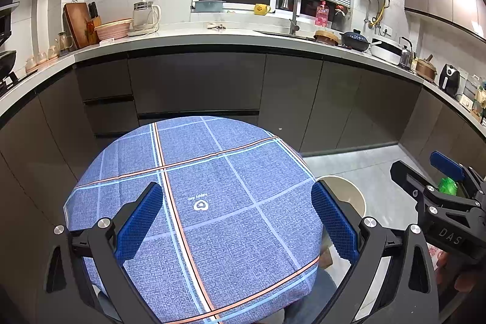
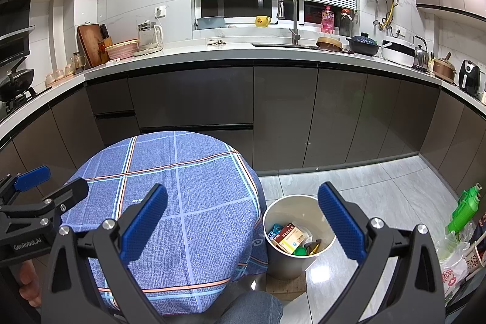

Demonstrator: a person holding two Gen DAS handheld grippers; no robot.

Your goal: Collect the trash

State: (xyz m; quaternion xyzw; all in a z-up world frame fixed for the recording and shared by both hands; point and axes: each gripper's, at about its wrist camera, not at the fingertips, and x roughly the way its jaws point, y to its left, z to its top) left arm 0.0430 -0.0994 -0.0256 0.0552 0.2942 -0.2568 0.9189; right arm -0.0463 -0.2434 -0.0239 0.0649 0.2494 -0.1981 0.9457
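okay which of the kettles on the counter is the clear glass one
The glass kettle at the counter's left end, beside the pink basket, near the wall socket. The other kettle, at the right end past the sink, is shiny metal with a dark handle.

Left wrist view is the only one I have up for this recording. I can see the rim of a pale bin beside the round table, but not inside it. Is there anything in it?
Observer: Yes. In the right wrist view the bin holds trash: a red and yellow carton lies on top.
Operator: Anything else in there?
Observer: A green cap near the front wall, and a small blue packet behind the carton.
Operator: Is the right gripper carrying something?
Observer: No. The right gripper is open and empty, one finger over the tablecloth, the other over the bin.
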